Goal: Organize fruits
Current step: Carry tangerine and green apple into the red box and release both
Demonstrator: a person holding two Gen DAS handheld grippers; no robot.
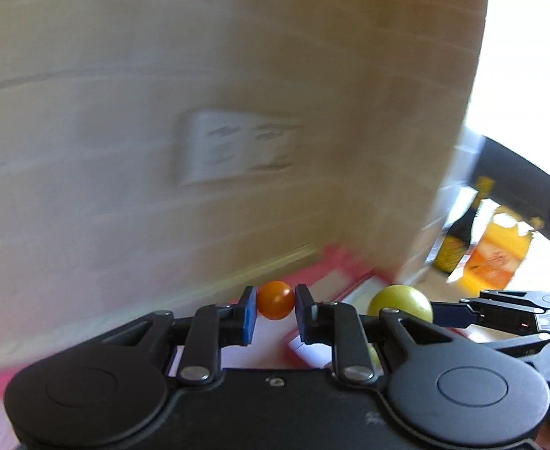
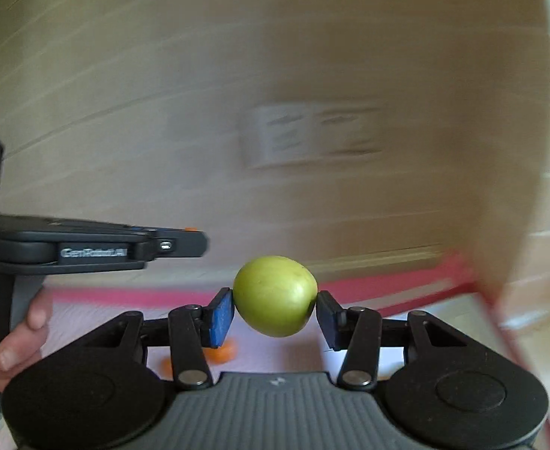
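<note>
My left gripper (image 1: 275,305) is shut on a small orange fruit (image 1: 275,300) and holds it in the air near the wall. My right gripper (image 2: 275,313) is shut on a green fruit (image 2: 275,295), also lifted. In the left wrist view the green fruit (image 1: 402,302) and the right gripper's finger (image 1: 459,315) show at right. In the right wrist view the left gripper (image 2: 196,242) shows side-on at left, a speck of orange at its tip. Small orange fruits (image 2: 224,352) lie on the white surface below. Both views are motion-blurred.
A cream tiled wall with a white double socket (image 1: 233,148) fills the background. A red-edged white tray or mat (image 1: 368,285) lies below. A dark bottle (image 1: 459,240) and an orange packet (image 1: 496,258) stand at right by a bright window. A hand (image 2: 12,337) holds the left gripper's handle.
</note>
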